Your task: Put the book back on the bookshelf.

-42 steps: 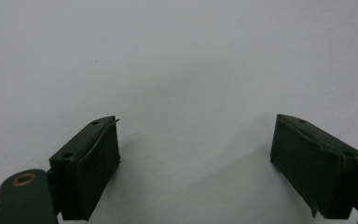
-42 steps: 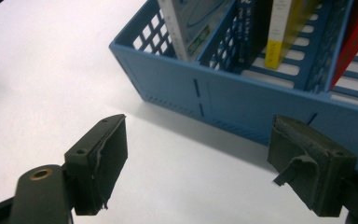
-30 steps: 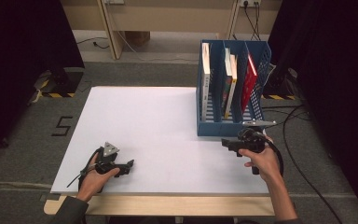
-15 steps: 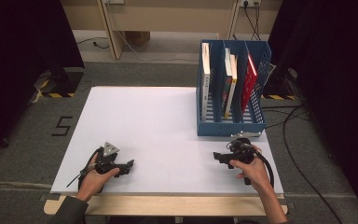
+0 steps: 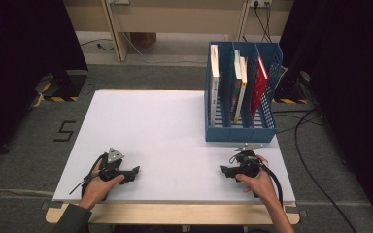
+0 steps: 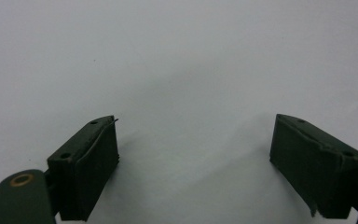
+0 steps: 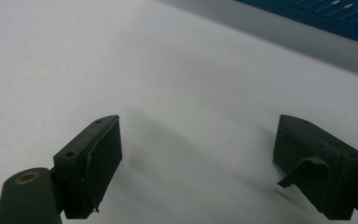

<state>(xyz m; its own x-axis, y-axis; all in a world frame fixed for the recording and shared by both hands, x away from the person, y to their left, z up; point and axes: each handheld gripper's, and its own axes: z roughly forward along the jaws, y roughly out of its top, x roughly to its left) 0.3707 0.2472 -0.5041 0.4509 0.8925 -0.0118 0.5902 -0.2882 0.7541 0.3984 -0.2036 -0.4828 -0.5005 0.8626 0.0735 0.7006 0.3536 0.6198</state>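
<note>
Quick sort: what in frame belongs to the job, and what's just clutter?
In the job:
left gripper, open, on the white table
right gripper, open, on the table
blue file rack, nearest the right gripper
books upright in the rack

Lying about:
cables on the floor
floor marking left of the table

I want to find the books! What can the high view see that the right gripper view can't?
High view alone: books standing upright in the blue rack, both hands, the left tongs and the floor. Right gripper view alone: a close look at the right tongs standing open, nothing between them. Both: the white table and some blue rack wall.
</note>
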